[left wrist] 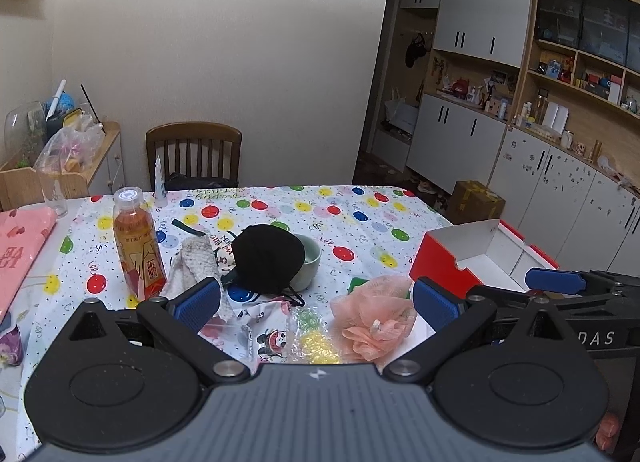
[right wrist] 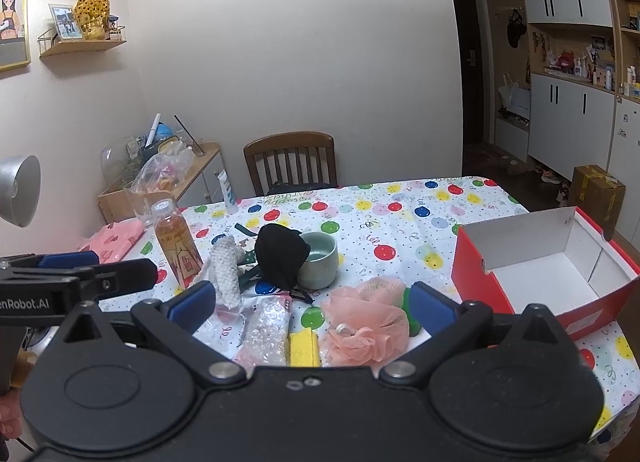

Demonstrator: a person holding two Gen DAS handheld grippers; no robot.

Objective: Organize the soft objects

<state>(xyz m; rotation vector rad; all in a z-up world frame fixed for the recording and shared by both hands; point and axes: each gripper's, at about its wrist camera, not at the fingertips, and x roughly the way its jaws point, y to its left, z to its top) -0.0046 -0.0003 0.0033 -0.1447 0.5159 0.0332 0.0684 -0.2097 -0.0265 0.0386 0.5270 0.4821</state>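
A pink mesh bath pouf [left wrist: 374,316] [right wrist: 364,322] lies on the balloon-print tablecloth, just ahead of both grippers. A black fabric mask [left wrist: 268,258] [right wrist: 282,256] leans on a pale green bowl [left wrist: 314,258] [right wrist: 322,262]. Left of the mask lies a white knitted cloth [left wrist: 194,266] [right wrist: 228,274]. A yellow sponge [right wrist: 304,348] sits beside a bubble-wrap bag [right wrist: 266,326]. The red shoebox [left wrist: 480,258] [right wrist: 548,270] stands open at the right with nothing inside. My left gripper [left wrist: 316,304] and right gripper [right wrist: 312,306] are both open and hold nothing.
A tea bottle [left wrist: 138,242] [right wrist: 178,246] stands at the left, with a drinking glass [right wrist: 140,197] and a white tube [right wrist: 228,189] farther back. A folded pink cloth [left wrist: 20,250] lies at the far left. A wooden chair [right wrist: 292,161] stands behind the table.
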